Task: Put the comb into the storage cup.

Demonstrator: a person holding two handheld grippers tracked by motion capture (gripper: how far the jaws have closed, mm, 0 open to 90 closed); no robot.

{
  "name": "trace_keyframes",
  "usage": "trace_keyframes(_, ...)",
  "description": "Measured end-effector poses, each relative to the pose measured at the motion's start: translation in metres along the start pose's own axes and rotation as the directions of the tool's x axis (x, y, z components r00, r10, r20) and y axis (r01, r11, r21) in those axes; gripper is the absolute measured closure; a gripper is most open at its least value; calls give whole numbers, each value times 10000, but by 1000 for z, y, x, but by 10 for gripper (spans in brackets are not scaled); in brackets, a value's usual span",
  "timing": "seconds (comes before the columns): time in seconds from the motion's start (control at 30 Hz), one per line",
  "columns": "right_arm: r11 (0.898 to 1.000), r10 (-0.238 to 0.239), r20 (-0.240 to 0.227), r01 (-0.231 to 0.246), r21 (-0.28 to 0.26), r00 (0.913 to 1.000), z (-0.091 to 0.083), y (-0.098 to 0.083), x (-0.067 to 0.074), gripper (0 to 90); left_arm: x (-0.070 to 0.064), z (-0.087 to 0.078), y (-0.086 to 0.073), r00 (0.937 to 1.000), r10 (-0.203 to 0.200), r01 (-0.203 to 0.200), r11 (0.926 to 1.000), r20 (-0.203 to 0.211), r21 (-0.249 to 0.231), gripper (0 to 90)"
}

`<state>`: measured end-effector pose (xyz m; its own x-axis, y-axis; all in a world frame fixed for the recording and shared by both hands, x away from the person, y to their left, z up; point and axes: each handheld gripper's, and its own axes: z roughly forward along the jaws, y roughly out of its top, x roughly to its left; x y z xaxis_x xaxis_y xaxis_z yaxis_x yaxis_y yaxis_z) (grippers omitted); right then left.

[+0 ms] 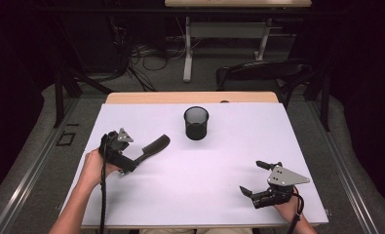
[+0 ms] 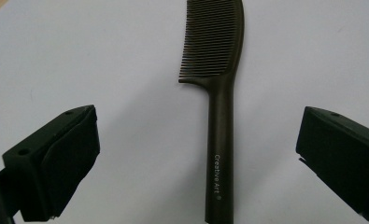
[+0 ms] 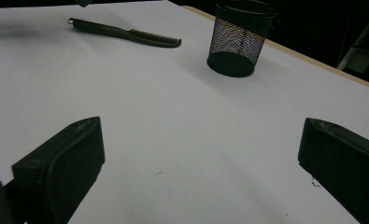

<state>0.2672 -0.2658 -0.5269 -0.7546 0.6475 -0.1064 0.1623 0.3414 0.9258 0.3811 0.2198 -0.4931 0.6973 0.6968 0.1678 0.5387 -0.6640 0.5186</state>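
Comb [image 2: 222, 116] lies flat on the white surface [image 1: 204, 185], handle running down between the jaws of the left hand-held gripper [image 2: 196, 163], teeth pointing away from it. Jaws spread wide, neither pad touching the handle; open space on both sides. In the high view the comb [image 1: 153, 147] extends from the left hand-held gripper [image 1: 124, 156] up and to the right, toward the cup.

Right hand-held gripper [image 1: 258, 180] rests low on the near right of the surface, jaws apart, nothing between them. From it the comb [image 3: 126, 32] sits far off to the upper left.

Risks, as judged:
- Handle is thin, smooth and flat on the surface. Jaws closing too high would skate over it; closing off-centre could make it swivel or slide away.
- A grip near the handle's end leaves the toothed head hanging long; it may droop or twist in the pads once lifted.
- Pads pressing down into the surface before closing could jam.

Surroundings: black mesh cup [image 1: 196, 123] stands upright beyond the comb's head, apart from it, well ahead of the left jaws. Open surface between the two; nothing blocks the way. Beyond the far edge there is dark floor with cables.
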Motion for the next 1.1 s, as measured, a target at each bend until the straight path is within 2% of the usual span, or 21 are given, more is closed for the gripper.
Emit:
trace_keyframes(0.37, 10000, 0, -17, 0, 22, 10000, 0, 0, 0, 2, -1, 11, 10, 9988, 368, -390, 9968, 327, 692, 0)
trace_keyframes(0.47, 10000, 5, -36, -5, 64, 10000, 0, 0, 0, 2, -1, 14, 12, 9971, 546, -601, 9923, 533, 1080, 5)
trace_keyframes(0.57, 10000, 4, -32, -3, 42, 10000, 0, 0, 0, 2, -2, 16, 13, 9969, 553, -613, 9915, 555, 1145, 0)
trace_keyframes(0.8, 10000, -7, -45, 8, 72, 10000, 0, 0, 0, 2, -4, 24, 18, 9941, 814, -924, 9818, 722, 1659, 9)
trace_keyframes(1.1, 9999, -14, -72, 14, 109, 10000, 0, 0, 0, 2, -6, 29, 24, 9895, 1100, -1276, 9692, 936, 2107, 205)
